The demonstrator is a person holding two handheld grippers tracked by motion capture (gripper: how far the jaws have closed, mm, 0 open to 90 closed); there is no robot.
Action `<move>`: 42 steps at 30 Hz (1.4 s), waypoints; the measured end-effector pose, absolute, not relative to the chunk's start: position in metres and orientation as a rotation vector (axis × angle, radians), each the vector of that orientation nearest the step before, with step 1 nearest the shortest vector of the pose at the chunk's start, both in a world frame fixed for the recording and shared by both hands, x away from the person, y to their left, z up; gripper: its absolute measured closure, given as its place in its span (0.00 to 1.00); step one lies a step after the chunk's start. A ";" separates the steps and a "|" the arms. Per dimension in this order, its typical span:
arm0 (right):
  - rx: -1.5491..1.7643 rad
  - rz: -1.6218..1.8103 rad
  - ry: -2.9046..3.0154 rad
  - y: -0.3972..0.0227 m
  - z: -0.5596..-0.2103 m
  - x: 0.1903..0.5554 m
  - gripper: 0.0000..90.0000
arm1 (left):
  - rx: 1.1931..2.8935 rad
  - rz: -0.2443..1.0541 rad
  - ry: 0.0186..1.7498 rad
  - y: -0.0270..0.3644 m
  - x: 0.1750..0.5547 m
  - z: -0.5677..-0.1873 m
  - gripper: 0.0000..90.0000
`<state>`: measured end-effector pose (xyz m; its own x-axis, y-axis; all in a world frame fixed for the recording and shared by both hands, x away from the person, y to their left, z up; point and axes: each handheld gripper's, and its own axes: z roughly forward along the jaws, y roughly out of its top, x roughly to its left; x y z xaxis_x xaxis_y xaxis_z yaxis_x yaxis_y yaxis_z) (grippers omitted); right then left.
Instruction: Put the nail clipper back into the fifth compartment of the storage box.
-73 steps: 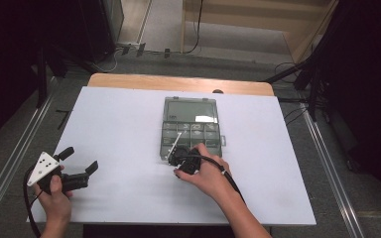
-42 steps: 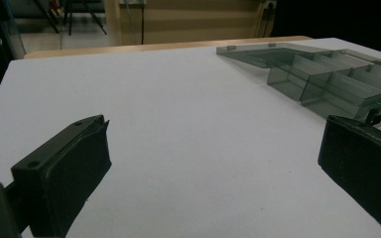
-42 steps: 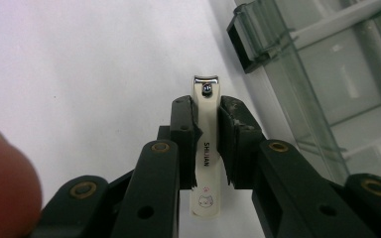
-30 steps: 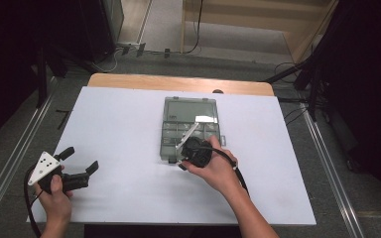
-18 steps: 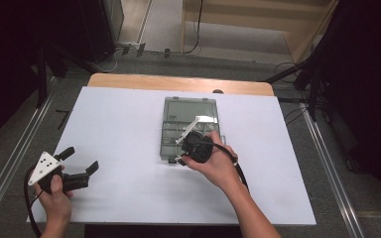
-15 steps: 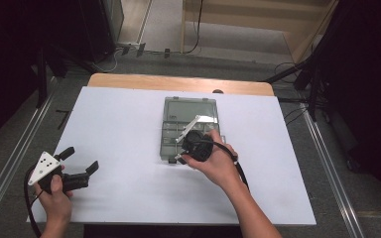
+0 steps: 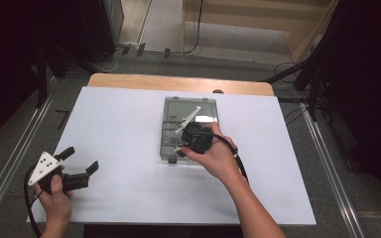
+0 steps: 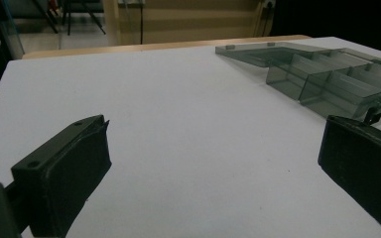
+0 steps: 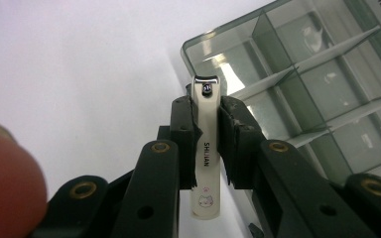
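Right tongs [image 9: 206, 144] clamped on a white nail clipper [image 9: 204, 148] at mid-length — held over the near-left corner of the clear compartment box [image 7: 206, 106], centre frame. Clipper likely light, rigid, smooth-sided and prone to slip; flat flanks are the sound grip. Left tongs [image 7: 79, 166] open, empty, lower left on the table [image 7: 119, 119].

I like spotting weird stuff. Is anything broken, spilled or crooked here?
Nothing stands out. The right gripper holds a white nail clipper squarely over the clear compartment box, which lies flat on the white table.
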<state>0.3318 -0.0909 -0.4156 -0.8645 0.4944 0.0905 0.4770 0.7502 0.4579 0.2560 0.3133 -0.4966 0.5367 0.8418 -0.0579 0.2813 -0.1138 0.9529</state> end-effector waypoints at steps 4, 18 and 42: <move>0.814 0.756 2.899 -0.090 -0.412 0.336 0.88 | 1.666 0.629 0.960 0.313 0.256 -0.497 0.00; 0.820 0.769 2.889 -0.075 -0.406 0.349 0.88 | 1.662 0.626 0.960 0.313 0.256 -0.497 0.00; 0.906 0.778 2.867 -0.056 -0.412 0.366 0.88 | 1.665 0.625 0.962 0.314 0.257 -0.497 0.00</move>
<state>0.3658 -0.0557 -0.4124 -0.8294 0.5471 0.1131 0.5293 0.7047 0.4726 0.2569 0.3138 -0.4967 0.5373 0.8411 -0.0626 0.2845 -0.1108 0.9523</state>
